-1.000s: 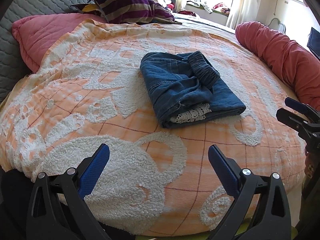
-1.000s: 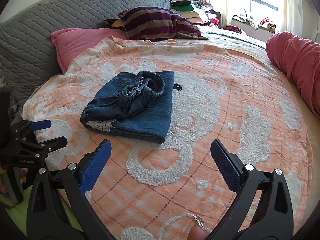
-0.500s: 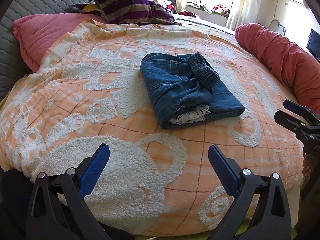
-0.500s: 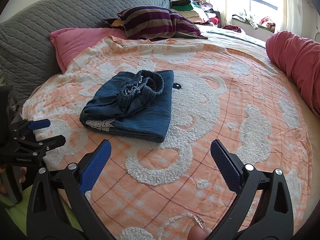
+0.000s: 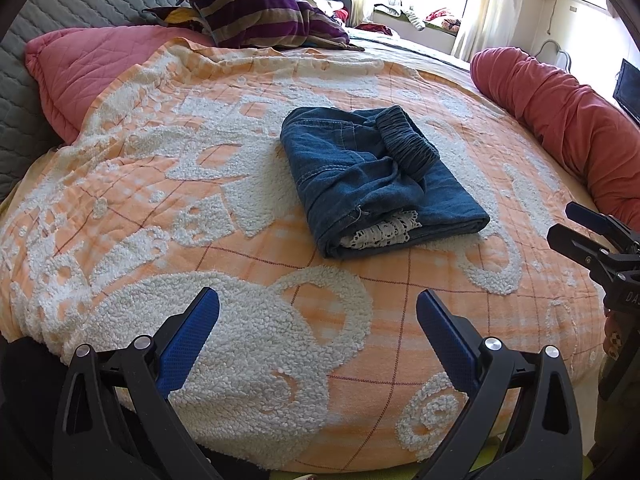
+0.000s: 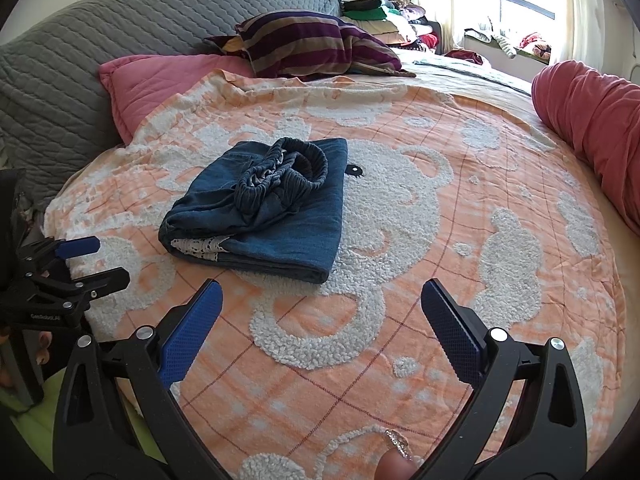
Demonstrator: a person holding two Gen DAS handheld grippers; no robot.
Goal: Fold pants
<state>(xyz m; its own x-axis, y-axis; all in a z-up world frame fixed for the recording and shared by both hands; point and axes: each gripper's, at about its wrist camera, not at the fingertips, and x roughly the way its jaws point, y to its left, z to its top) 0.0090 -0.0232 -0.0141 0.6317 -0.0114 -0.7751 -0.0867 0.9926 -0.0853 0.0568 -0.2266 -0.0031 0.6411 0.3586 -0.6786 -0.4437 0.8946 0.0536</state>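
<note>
Nearest the cameras, the left gripper [image 5: 318, 310] and the right gripper [image 6: 322, 302] both hang over the near edge of the orange blanket [image 5: 248, 264], each with its blue-padded jaws spread wide and holding nothing. Further in, near the middle of that blanket and well apart from both tools, lie the folded denim pants [image 5: 372, 176], a compact bundle with the gathered waistband on top and what looks like white lace showing at its near end. Beyond the blanket's far edge sit a pink pillow [image 6: 160, 80], a striped pillow [image 6: 312, 44] and a grey quilted headboard [image 6: 100, 28].
</note>
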